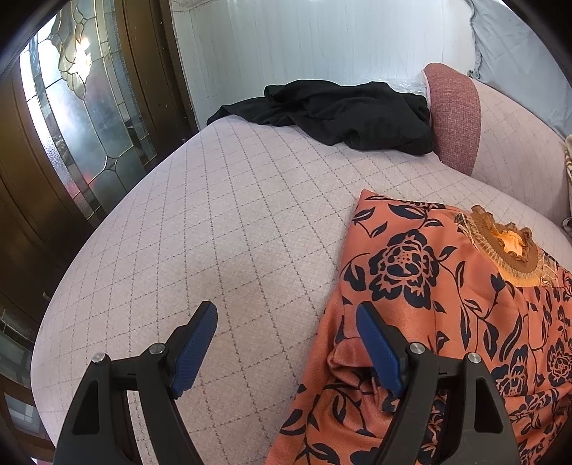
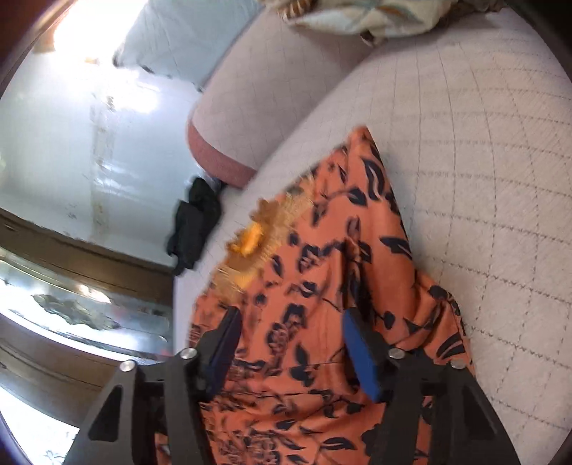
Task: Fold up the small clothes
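An orange garment (image 1: 411,268) with dark blue flowers and a frilled golden neckline (image 1: 507,250) lies on the pale quilted sofa seat (image 1: 232,221). My left gripper (image 1: 286,316) hangs open at the garment's left edge. Its right finger (image 1: 375,339) is over the cloth and its left finger (image 1: 200,332) is over bare seat. In the right wrist view, my right gripper (image 2: 291,320) stands open just above the same garment (image 2: 321,250). The cloth lies under and between the blue pads (image 2: 357,350), loose and not pinched. The neckline (image 2: 250,243) is just ahead of it.
A black garment (image 1: 339,111) lies crumpled at the seat's far end, by a back cushion with a red-pink edge (image 1: 454,114). A dark wooden door with leaded glass (image 1: 71,107) stands beyond the seat's left edge. A patterned cloth (image 2: 357,18) lies on the seat's other end.
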Available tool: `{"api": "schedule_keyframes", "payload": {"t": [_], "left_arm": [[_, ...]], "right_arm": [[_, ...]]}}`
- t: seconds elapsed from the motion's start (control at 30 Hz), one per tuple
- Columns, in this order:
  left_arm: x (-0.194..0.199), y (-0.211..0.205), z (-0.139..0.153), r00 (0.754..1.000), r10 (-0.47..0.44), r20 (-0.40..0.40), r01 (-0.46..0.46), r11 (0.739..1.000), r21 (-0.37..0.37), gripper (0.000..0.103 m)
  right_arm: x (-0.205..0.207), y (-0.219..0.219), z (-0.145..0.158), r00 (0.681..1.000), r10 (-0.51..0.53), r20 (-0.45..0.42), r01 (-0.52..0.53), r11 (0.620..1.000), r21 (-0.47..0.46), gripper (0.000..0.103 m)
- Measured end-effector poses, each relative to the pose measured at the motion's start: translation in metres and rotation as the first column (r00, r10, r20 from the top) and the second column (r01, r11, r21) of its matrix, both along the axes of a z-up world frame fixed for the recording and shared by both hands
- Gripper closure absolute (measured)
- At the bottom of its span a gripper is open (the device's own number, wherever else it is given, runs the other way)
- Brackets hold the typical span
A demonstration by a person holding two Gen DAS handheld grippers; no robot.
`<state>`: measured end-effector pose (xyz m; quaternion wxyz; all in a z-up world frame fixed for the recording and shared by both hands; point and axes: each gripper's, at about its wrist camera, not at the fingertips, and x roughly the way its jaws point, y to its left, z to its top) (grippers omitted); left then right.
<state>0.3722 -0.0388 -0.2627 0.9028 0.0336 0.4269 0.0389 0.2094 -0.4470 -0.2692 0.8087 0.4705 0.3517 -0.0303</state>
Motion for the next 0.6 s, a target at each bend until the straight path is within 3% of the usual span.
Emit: {"api": "schedule_keyframes", "payload": {"t": [0.13, 0.23, 0.27, 0.3, 0.37, 0.47, 0.53, 0.6], "left_arm": [[-0.001, -0.003, 0.001, 1.000, -0.013, 0.008, 0.013, 1.000, -0.002, 0.023], [0.000, -0.003, 0.000, 1.000, -0.017, 0.001, 0.017, 1.000, -0.009, 0.023], [0.001, -0.003, -0.001, 1.000, -0.018, -0.005, 0.018, 1.000, -0.002, 0.023], [0.002, -0.004, -0.004, 1.000, -0.016, -0.017, 0.016, 1.000, 0.015, 0.023], [0.004, -0.003, -0.008, 0.999, -0.001, -0.036, 0.002, 0.999, 0.035, 0.023], [0.007, 0.006, -0.013, 0.997, 0.037, -0.064, -0.035, 0.999, 0.032, 0.023], [0.009, 0.011, -0.015, 0.995, 0.055, -0.078, -0.054, 0.998, 0.018, 0.023], [0.010, 0.010, -0.017, 0.995, 0.051, -0.086, -0.051, 0.999, 0.004, 0.023]], "right_arm": [[0.018, 0.000, -0.021, 0.995, -0.017, -0.096, 0.012, 0.999, -0.050, 0.044], [0.030, 0.004, -0.033, 0.996, 0.014, -0.083, -0.015, 1.000, -0.012, 0.052], [0.034, 0.008, -0.031, 0.996, 0.021, -0.088, -0.025, 0.999, -0.044, 0.074], [0.036, 0.011, -0.030, 0.996, 0.032, -0.087, -0.036, 0.998, -0.051, 0.090], [0.035, 0.020, -0.017, 0.999, 0.031, -0.040, -0.034, 0.996, -0.083, 0.092], [0.025, 0.029, 0.029, 0.998, -0.010, 0.069, 0.027, 0.968, -0.248, 0.096], [0.007, 0.025, 0.058, 0.983, -0.078, 0.168, 0.132, 0.931, -0.339, 0.096], [-0.003, 0.016, 0.065, 0.971, -0.131, 0.199, 0.203, 0.894, -0.399, 0.096]]}}
